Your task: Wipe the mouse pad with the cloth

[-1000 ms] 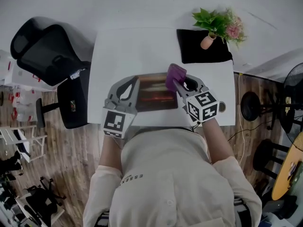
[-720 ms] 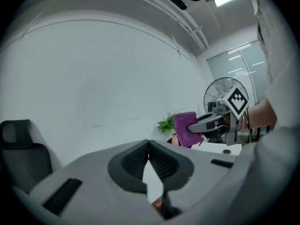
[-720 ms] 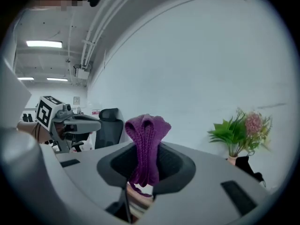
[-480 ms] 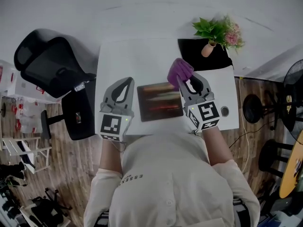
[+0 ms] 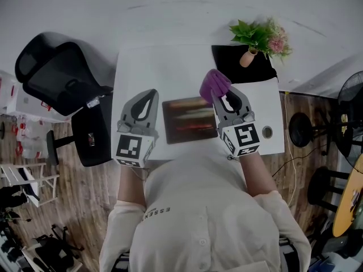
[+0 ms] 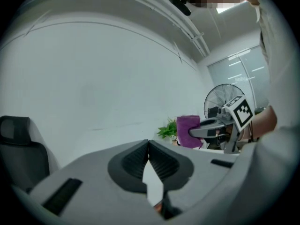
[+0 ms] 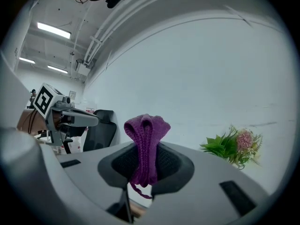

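Observation:
A dark mouse pad [image 5: 189,119] with reddish streaks lies on the white table [image 5: 170,67], between my two grippers. My right gripper [image 5: 218,94] is lifted at the pad's right edge and is shut on a purple knitted cloth [image 5: 214,84], which bunches up above the jaws [image 7: 146,139]. The left gripper [image 5: 148,95] hangs above the table left of the pad, its jaws shut with nothing between them [image 6: 148,144]. From the left gripper view, the cloth [image 6: 188,131] shows held up in the air.
A black mat [image 5: 245,67] lies at the table's far right corner with a small potted plant [image 5: 256,38] on it. A black office chair [image 5: 54,75] stands left of the table. A fan [image 5: 351,103] and stools [image 5: 300,128] stand at the right.
Both grippers have lifted off the mouse pad and moved apart. The right one carried the cloth up from the pad's surface to its far right edge; the pad now lies fully uncovered.

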Tool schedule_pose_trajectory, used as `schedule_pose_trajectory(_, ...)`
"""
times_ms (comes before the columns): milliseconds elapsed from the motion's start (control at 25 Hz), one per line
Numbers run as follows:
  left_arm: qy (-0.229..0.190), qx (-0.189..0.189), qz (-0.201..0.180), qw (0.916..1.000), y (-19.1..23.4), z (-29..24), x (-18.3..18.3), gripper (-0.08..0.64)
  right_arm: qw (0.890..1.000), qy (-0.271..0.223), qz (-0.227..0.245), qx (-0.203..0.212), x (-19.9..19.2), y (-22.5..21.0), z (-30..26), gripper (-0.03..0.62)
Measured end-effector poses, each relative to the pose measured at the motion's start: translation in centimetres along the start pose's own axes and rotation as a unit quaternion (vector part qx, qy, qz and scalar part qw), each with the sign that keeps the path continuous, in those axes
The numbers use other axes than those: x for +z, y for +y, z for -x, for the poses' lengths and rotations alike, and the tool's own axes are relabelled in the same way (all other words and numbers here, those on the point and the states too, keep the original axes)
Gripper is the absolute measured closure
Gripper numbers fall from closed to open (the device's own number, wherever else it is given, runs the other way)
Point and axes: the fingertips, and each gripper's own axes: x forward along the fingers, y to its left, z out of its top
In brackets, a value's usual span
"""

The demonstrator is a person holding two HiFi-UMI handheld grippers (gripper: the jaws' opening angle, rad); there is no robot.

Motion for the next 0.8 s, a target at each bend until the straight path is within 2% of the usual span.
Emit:
schedule_pose_trajectory(160, -0.018, -0.005, 0.032, 0.9993, -0.2, 0.4, 0.5, 0.558, 1.000, -0.003, -0.004, 0.000, 0.1, 0.2, 0.4, 0.502)
schedule_pose_trajectory(360, -0.010, 0.000, 0.010, 0.9999, -0.6, 0.3, 0.6, 0.558, 1.000, -0.010, -0.005, -0.002, 0.6, 0.0, 0.9, 0.502)
schedule_pose_trajectory(800, -0.004, -0.002, 0.008, 1.0000, -1.7, -0.2, 0.6, 0.557, 1.000, -0.018, -0.014, 0.016, 0.8, -0.1, 1.5, 0.502)
